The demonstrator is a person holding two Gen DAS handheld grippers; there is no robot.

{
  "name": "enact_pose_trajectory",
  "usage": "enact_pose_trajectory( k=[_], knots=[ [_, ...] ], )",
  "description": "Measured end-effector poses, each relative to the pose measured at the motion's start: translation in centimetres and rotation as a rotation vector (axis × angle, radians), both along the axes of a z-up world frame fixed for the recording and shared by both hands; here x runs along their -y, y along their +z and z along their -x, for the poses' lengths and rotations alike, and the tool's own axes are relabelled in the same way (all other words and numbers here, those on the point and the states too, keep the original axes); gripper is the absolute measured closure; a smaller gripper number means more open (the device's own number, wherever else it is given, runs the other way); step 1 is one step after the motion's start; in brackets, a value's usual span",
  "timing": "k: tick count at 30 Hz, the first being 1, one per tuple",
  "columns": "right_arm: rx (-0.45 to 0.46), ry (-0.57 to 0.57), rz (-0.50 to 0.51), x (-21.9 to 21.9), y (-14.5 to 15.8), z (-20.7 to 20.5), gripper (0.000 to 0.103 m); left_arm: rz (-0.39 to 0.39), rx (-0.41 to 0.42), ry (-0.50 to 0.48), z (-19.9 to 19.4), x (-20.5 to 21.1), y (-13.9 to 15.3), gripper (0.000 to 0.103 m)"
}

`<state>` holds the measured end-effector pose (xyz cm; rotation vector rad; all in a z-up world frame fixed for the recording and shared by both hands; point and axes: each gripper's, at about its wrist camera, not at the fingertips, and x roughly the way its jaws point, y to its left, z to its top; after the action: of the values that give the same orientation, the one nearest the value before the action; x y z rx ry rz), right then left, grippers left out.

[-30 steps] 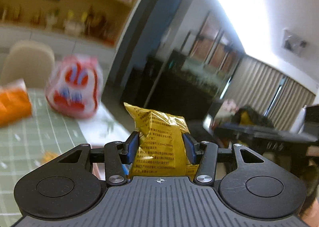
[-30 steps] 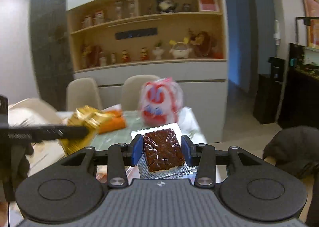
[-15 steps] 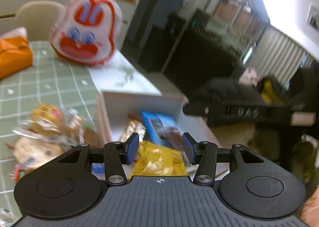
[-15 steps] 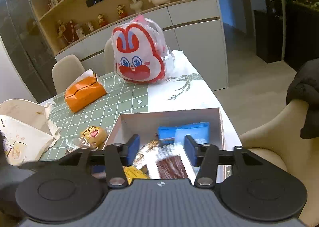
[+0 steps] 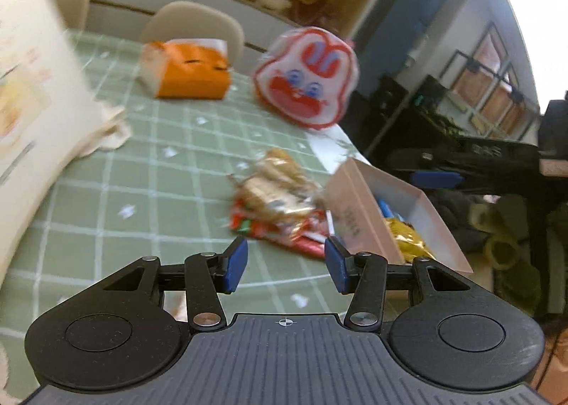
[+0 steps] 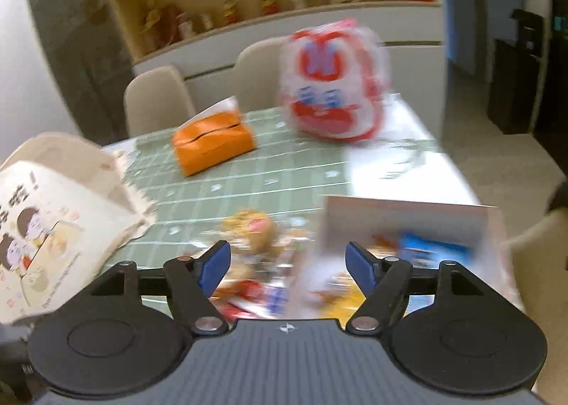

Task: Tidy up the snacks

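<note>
My left gripper (image 5: pixel 285 264) is open and empty, just above the green checked cloth. A pile of loose wrapped snacks (image 5: pixel 278 204) lies right ahead of it. The pale pink box (image 5: pixel 358 223) stands to the right, with the yellow packet (image 5: pixel 410 243) and a blue packet (image 5: pixel 385 211) inside. My right gripper (image 6: pixel 287 268) is open and empty above the same snack pile (image 6: pixel 254 231) and the box (image 6: pixel 408 213), which holds a blue packet (image 6: pixel 431 250) and a yellow one (image 6: pixel 340 295). The right wrist view is blurred.
An orange tissue pouch (image 5: pixel 193 73) and a red-and-white rabbit bag (image 5: pixel 307 80) stand at the far side of the table. A cream tote bag (image 6: pixel 53 227) lies at the left. Chairs and a shelf wall stand behind. The table edge runs at the right.
Both grippers let go of their packets into the box, the left the yellow one, the right the brown one. Both then opened wide and swung left toward the loose snack pile.
</note>
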<state>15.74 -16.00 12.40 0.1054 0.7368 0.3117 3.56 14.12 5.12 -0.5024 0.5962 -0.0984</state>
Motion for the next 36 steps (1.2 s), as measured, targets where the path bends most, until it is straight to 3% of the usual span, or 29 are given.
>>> enact_pose_trajectory(
  k=[4,8,13,16,20,28,33,36],
  knots=[
    [-0.086,0.061,0.006,-6.1,-1.6,-3.3,0.027,0.080,0.029,0.051,1.4,-3.2,-1.0,0.050],
    [-0.105,0.020,0.089,-10.6,-3.9,-7.5,0.027,0.145,-0.007,0.047,1.7,-4.5,-1.7,0.050],
    [-0.124,-0.109,0.235,-13.0,-7.2,-12.9,0.028,0.171,-0.037,0.051,2.0,-4.9,-1.9,0.050],
    [-0.204,-0.095,0.273,-13.0,-9.0,-14.2,0.036,0.192,-0.026,0.055,2.3,-5.1,-1.7,0.050],
    [-0.202,0.012,0.298,-13.1,-8.8,-10.7,0.042,0.206,-0.005,0.078,2.8,-5.3,-1.4,0.050],
    [-0.315,0.297,0.187,-12.3,-7.4,1.5,0.043,0.183,-0.014,0.041,2.5,-3.9,-1.6,0.050],
    [-0.218,0.215,0.119,-8.7,-3.2,4.2,0.039,0.161,-0.005,0.010,2.5,-3.0,-1.5,0.050],
    [-0.237,0.184,0.058,-6.3,-2.8,4.6,0.039,0.124,0.003,-0.028,2.5,-2.1,-1.2,0.050]
  ],
)
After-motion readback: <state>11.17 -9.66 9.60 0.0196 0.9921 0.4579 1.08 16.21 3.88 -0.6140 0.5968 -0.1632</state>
